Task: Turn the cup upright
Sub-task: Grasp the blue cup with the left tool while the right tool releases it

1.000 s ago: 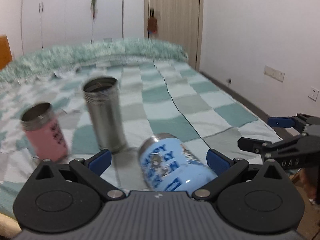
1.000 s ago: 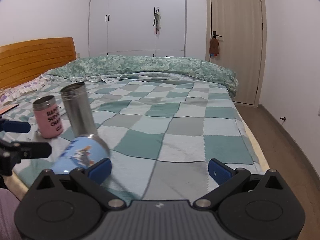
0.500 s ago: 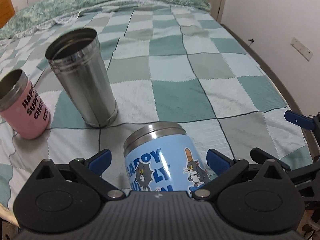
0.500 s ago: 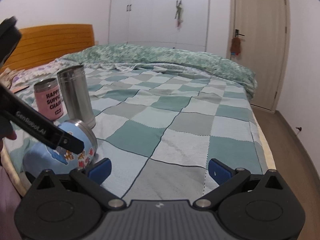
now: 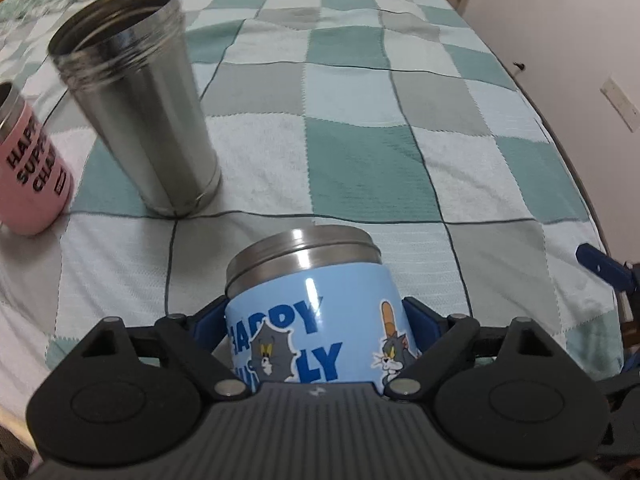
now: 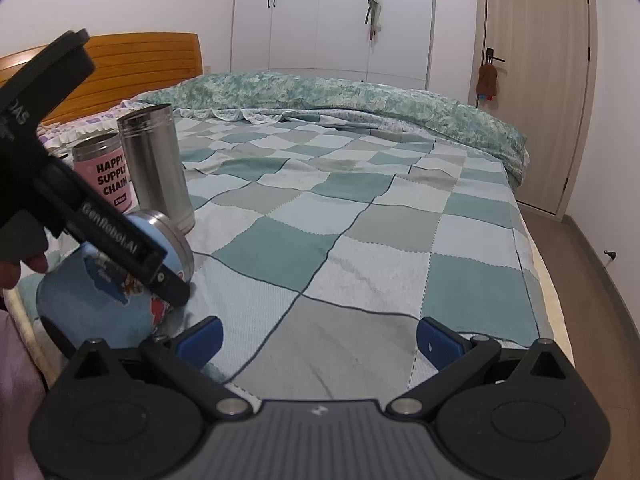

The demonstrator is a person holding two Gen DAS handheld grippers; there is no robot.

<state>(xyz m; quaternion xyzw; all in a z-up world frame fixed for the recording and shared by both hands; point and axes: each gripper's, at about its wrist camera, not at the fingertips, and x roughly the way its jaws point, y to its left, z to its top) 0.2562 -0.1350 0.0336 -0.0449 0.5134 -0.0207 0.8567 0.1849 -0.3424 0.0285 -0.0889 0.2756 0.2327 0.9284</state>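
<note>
A light blue cartoon cup (image 5: pixel 316 320) with a steel rim lies on its side on the checkered bedspread (image 5: pixel 360 160), rim pointing away from me. My left gripper (image 5: pixel 314 328) straddles its body, blue pads pressed on both sides. The right wrist view shows the same cup (image 6: pixel 100 300) at lower left with the left gripper's finger (image 6: pixel 120 248) across it. My right gripper (image 6: pixel 318 336) is open and empty above the bed's front edge.
A tall steel tumbler (image 5: pixel 136 108) and a pink cup (image 5: pixel 28 168) stand upright just beyond the blue cup, to the left. The bed edge and floor (image 6: pixel 592 280) lie to the right. A door (image 6: pixel 536 80) and wardrobe are behind.
My left gripper has moved down and forward over the blue cup and closed its pads onto the cup's sides. The right gripper has shifted a little and stays open.
</note>
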